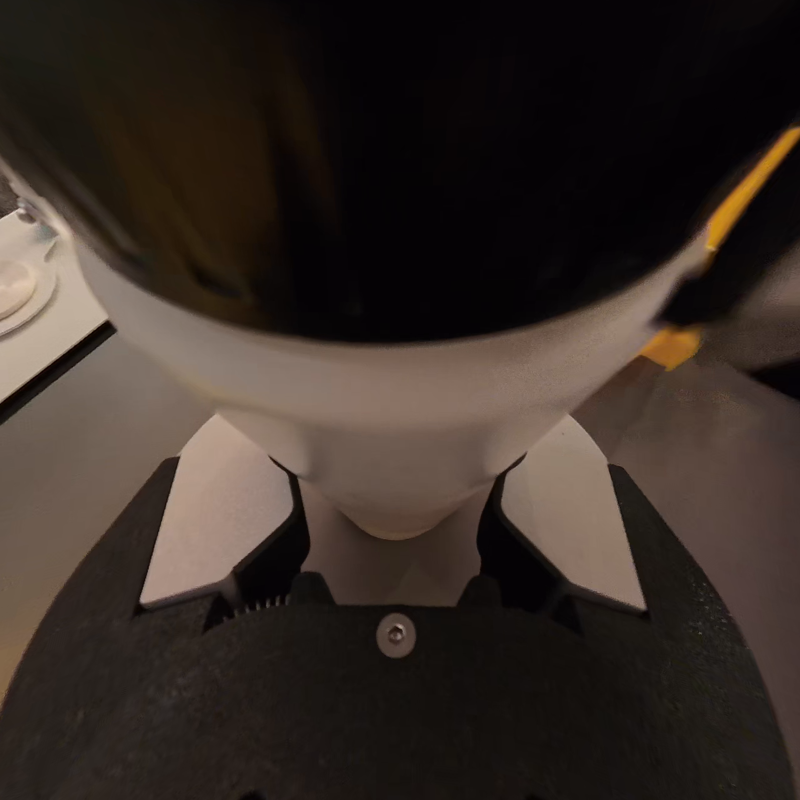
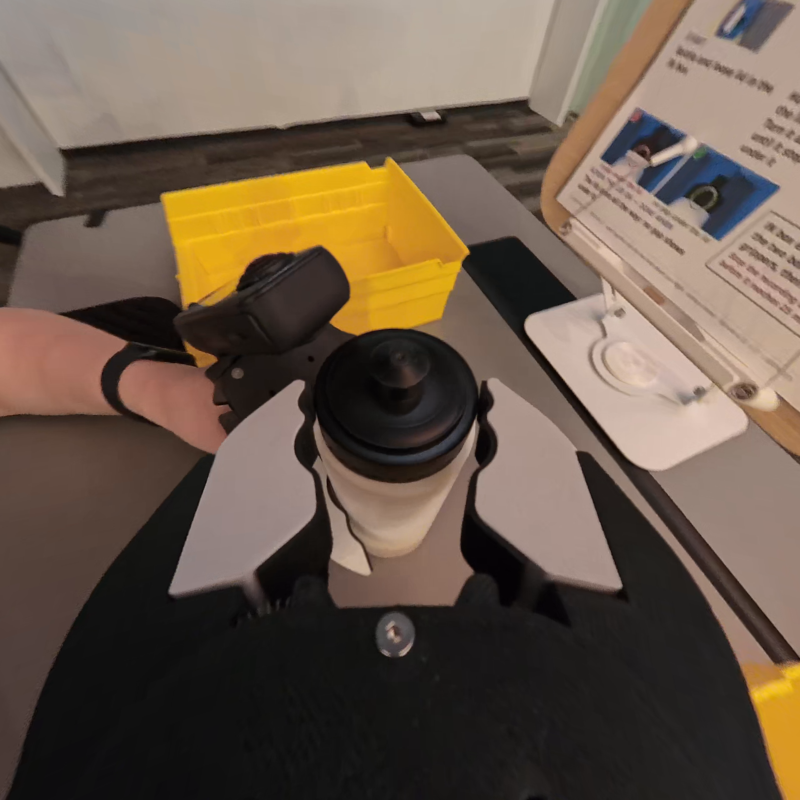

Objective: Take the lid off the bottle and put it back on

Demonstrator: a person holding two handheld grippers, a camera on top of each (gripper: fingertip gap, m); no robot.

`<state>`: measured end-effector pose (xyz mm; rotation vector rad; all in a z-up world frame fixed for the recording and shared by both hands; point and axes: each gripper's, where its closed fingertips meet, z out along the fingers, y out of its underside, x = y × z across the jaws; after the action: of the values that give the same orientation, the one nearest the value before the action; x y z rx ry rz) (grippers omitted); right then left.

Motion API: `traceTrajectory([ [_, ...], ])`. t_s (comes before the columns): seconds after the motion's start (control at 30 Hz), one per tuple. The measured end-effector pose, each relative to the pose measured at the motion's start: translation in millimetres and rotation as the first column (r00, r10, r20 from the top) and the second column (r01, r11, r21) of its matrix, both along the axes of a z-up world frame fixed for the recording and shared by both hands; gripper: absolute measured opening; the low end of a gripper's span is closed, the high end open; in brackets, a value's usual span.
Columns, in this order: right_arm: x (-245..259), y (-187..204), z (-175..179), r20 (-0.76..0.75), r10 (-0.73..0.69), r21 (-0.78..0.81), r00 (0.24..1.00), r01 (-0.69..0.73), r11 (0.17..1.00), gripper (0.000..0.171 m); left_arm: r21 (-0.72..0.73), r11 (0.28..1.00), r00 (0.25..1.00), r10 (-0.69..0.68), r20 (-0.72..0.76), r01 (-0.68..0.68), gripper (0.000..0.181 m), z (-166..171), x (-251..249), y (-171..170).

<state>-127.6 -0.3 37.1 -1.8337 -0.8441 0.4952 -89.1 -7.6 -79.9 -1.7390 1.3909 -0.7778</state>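
hand (image 2: 143, 389): far left in the right wrist view, holds left gripper (image 2: 303, 389)
left gripper: jaws clamped on white bottle (image 1: 389, 402) body, low down
bottle: upright on grey worktop (image 2: 86, 498), centre
lid (image 2: 396, 398): black, on bottle
right gripper (image 2: 396, 415): jaws either side of lid rim, contact unclear, cannot tell if gripping
bin (image 2: 311, 242): yellow, behind bottle
board (image 2: 692, 182): right, on white stand

Right gripper (image 2: 396, 415) with matte black textured body, pale grey angular finger plates, silver hex screw at centre, left gripper (image 1: 396, 476) alike, black wristband (image 2: 113, 381) on left hand (image 2: 173, 398)
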Motion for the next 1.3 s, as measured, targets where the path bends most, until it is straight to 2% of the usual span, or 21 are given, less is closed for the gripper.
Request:
traceTrajectory([
  [0.1, -1, -5, 2, -0.033, 0.079, 0.002, 0.996, -0.079, 0.997, 0.074, 0.002, 0.999, 0.999, -0.042, 0.001, 0.042, 0.099, 0, 3, -6],
  [0.23, -3, -5, 2, -0.027, 0.083, 0.021, 0.996, -0.083, 0.996, 0.074, 0.003, 0.999, 0.999, -0.049, 0.003, 0.049, 0.099, 0, 2, -6],
  [0.5, -8, 3, 3, -0.061, -0.013, 0.016, 0.998, 0.014, 1.000, 0.075, -0.026, 1.000, 1.000, 0.011, 0.010, -0.010, 0.098, 1, -2, -1],
  [0.8, -8, 6, 4, -0.030, -0.081, 0.049, 0.996, 0.082, 0.995, 0.075, -0.025, 0.999, 0.999, 0.035, 0.009, -0.035, 0.096, 1, -3, 3],
  [1.03, -3, -3, 0, 0.058, 0.014, 0.045, 0.998, -0.017, 0.999, 0.076, 0.025, 1.000, 1.000, -0.017, -0.018, 0.018, 0.097, 0, 1, -4],
  [1.23, 0, -3, -7, 0.090, 0.036, 0.024, 0.995, -0.038, 0.999, 0.078, 0.005, 0.999, 0.996, -0.047, 0.075, 0.047, 0.099, 3, 8, -9],
  [1.3, 0, -2, -7, 0.089, 0.024, 0.019, 0.996, -0.026, 0.999, 0.078, -0.039, 0.999, 0.994, -0.032, 0.108, 0.036, 0.105, -1, 11, -10],
])
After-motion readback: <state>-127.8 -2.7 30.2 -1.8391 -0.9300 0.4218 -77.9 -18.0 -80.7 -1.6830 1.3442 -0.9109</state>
